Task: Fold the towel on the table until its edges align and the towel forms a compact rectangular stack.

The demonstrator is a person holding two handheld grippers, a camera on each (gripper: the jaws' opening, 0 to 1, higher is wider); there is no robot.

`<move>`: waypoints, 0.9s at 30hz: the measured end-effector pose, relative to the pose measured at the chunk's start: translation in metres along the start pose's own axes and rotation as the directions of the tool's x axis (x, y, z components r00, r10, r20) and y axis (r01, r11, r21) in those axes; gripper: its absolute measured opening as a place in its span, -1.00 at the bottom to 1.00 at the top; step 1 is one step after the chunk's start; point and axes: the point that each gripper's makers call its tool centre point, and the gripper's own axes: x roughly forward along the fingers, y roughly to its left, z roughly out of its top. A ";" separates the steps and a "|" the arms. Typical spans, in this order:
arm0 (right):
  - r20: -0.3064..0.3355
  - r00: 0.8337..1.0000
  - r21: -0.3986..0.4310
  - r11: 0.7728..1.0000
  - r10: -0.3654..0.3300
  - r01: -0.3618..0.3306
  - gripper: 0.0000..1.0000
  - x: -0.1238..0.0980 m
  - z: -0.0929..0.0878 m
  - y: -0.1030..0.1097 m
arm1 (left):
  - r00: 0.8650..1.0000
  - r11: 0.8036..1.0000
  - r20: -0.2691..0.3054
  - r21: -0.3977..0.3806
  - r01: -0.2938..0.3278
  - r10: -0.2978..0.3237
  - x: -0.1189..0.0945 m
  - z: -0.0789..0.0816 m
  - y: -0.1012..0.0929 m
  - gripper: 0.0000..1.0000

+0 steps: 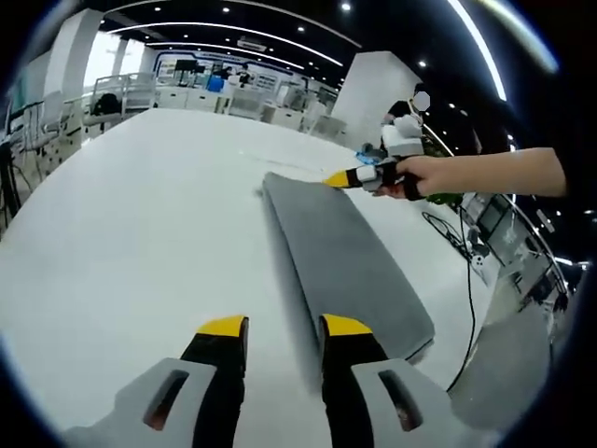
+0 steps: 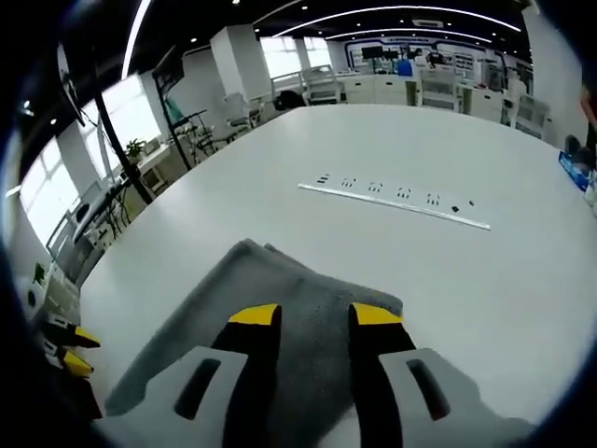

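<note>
Fingers [image 1: 224, 329] of left gripper [image 1: 284, 327] apart over white worktop [image 1: 140, 215], grey towel [image 1: 340, 252] folded long beside, near end cut off, right gripper [image 2: 315, 315] fingers apart above towel's far end, power strip [image 2: 392, 203] markings unreadable.

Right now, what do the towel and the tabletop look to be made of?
Towel: grey soft cloth, probably microfibre or terry; matte, slightly napped, thick folded edges. Table: smooth white hard surface, likely laminate; faint sheen, ceiling lights reflect softly. Exact materials can't be confirmed.

Towel [image 1: 345, 257] lies on the table [image 1: 140, 224], just right of the left jaws. Under the right jaws, power strip [image 2: 396, 201] sits beyond it.
</note>
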 end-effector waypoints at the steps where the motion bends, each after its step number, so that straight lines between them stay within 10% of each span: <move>1: -0.001 1.000 0.001 1.000 -0.002 0.002 -0.42 -0.001 -0.001 -0.001 | 1.000 1.000 -0.002 0.004 0.001 -0.001 0.001 0.001 0.001 -0.34; 27: -0.066 0.998 0.033 0.999 -0.015 0.017 0.01 -0.046 -0.055 -0.002 | 0.998 0.990 -0.050 0.131 0.053 -0.047 0.039 0.028 0.002 0.19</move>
